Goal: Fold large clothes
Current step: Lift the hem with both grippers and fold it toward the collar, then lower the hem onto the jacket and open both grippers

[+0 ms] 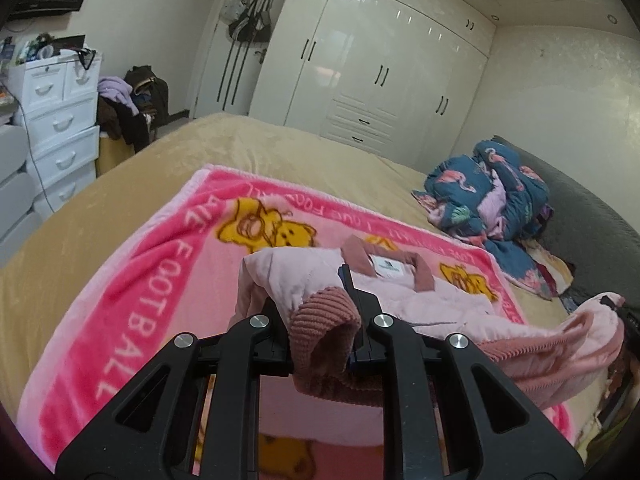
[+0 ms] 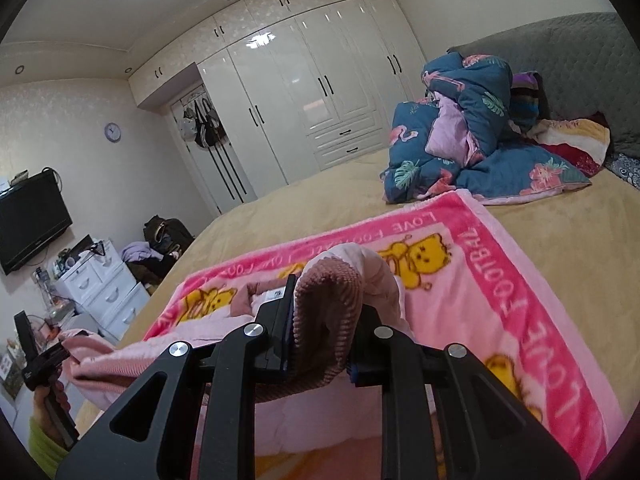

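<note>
Pink jacket (image 1: 400,300) lies collar-up on the blanket (image 1: 132,280) spread over the bed (image 1: 280,140), its ribbed hem lifted. Left gripper (image 1: 320,332) and right gripper (image 2: 326,332) each have jaws pinching that hem. Carry both corners level toward the collar at 12 o'clock, keeping the edge taut.

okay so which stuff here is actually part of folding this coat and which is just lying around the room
Part of the job:
pink coat
left tool, shut on the coat
right tool, shut on the coat
pink blanket under it

Just lying about:
flamingo quilt
white drawers
clothes pile
television
wardrobe
</note>
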`<state>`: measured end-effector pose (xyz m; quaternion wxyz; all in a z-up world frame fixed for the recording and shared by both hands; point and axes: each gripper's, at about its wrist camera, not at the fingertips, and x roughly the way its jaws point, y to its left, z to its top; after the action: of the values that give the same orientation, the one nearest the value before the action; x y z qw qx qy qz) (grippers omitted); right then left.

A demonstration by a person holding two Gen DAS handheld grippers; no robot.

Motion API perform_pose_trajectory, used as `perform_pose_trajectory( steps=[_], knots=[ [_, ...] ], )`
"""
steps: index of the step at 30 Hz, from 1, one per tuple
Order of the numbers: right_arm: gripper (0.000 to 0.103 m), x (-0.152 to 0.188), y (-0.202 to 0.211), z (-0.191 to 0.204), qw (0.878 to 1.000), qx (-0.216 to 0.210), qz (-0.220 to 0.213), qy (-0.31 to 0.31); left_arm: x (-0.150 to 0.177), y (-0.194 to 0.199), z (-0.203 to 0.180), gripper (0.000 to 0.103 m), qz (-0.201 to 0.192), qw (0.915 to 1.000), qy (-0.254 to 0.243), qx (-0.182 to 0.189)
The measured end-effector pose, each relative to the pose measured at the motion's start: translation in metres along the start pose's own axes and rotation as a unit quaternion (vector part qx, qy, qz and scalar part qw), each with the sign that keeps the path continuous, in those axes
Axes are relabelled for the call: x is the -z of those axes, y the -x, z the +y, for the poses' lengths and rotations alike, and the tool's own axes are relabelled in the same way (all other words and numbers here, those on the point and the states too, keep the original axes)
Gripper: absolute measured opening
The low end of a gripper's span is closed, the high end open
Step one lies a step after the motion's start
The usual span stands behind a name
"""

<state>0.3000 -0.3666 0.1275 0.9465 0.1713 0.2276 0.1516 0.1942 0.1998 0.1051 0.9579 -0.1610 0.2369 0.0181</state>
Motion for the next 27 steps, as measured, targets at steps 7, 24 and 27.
perform_pose_trajectory(
  steps=[7, 24, 27],
  knots=[
    [0.018, -0.014, -0.046, -0.007, 1.000, 0.009, 0.005, -0.006, -0.015, -0.042, -0.003, 0.010, 0.006, 0.9997, -0.015, -0.020],
    [0.031, 0.000, -0.138, -0.053, 0.996, -0.016, 0.033, -0.082, -0.014, -0.147, -0.008, 0.010, 0.051, 0.9928, -0.064, -0.088],
    [0.068, 0.005, -0.139, -0.063, 0.990, -0.061, 0.028, -0.125, -0.010, -0.157, -0.004, 0.010, 0.058, 0.9922, -0.061, -0.092]
  ],
)
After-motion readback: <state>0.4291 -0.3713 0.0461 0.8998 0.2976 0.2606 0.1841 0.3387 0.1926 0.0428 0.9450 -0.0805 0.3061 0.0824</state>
